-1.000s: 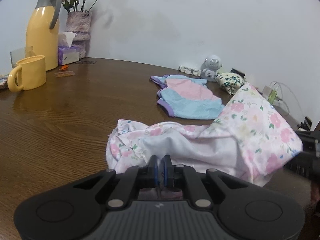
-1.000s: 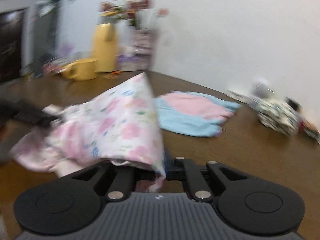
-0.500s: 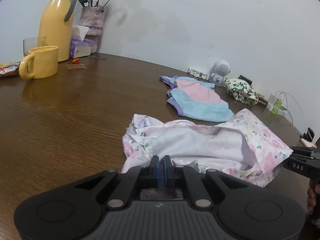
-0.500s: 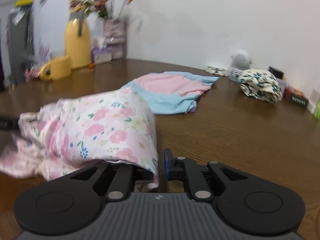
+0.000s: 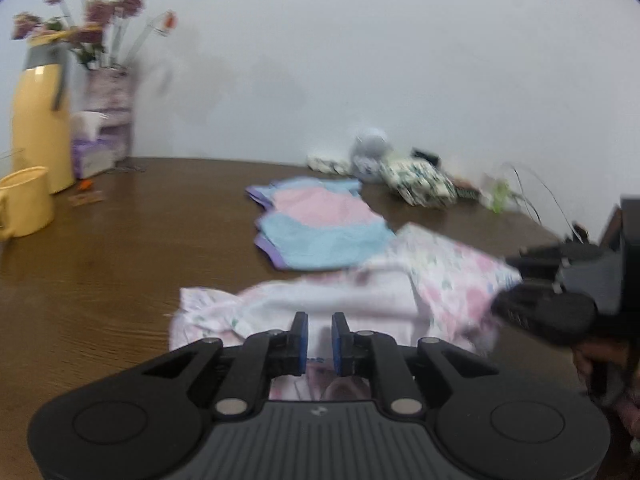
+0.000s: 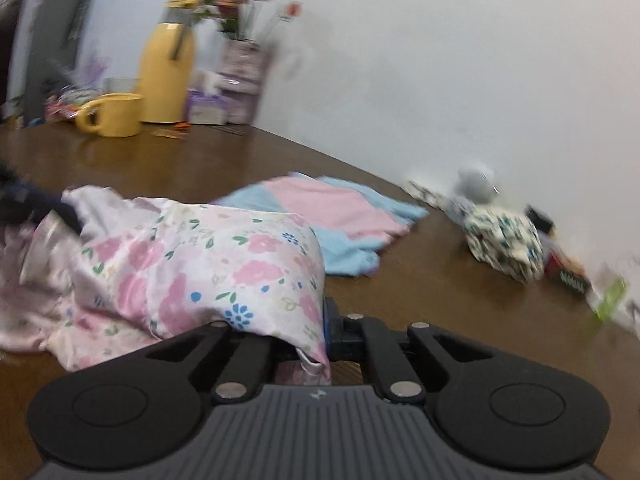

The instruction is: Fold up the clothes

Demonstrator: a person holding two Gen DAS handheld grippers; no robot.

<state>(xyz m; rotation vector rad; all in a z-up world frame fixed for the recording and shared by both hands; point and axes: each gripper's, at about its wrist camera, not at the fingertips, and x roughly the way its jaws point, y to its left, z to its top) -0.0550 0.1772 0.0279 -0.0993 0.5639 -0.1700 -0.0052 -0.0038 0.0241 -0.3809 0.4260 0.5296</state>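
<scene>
Blue pads of the left gripper (image 5: 319,338) are parting, a gap showing where they pinched shut a second ago, the floral garment (image 5: 360,304) lying loose just beyond them. The right gripper (image 6: 320,336) stays clamped on a floral corner, now lowered toward the wooden table (image 6: 440,280). That fold looks laid; the pink-and-blue shirt (image 5: 320,224) waits behind.

Table (image 5: 120,264): brown wood, visible grain, slight sheen. Floral garment (image 6: 208,264): thin soft cloth, faintly satiny on the printed side, paler and matt on its inside. Pink-and-blue garment (image 5: 320,228), toward the far edge: matt knit-looking cloth. Left claw (image 5: 319,340): matt black plastic, blue pads, small round metal pins. Yellow mug (image 6: 114,114) and yellow jug (image 6: 168,76), far left corner: smooth, glossy.
</scene>
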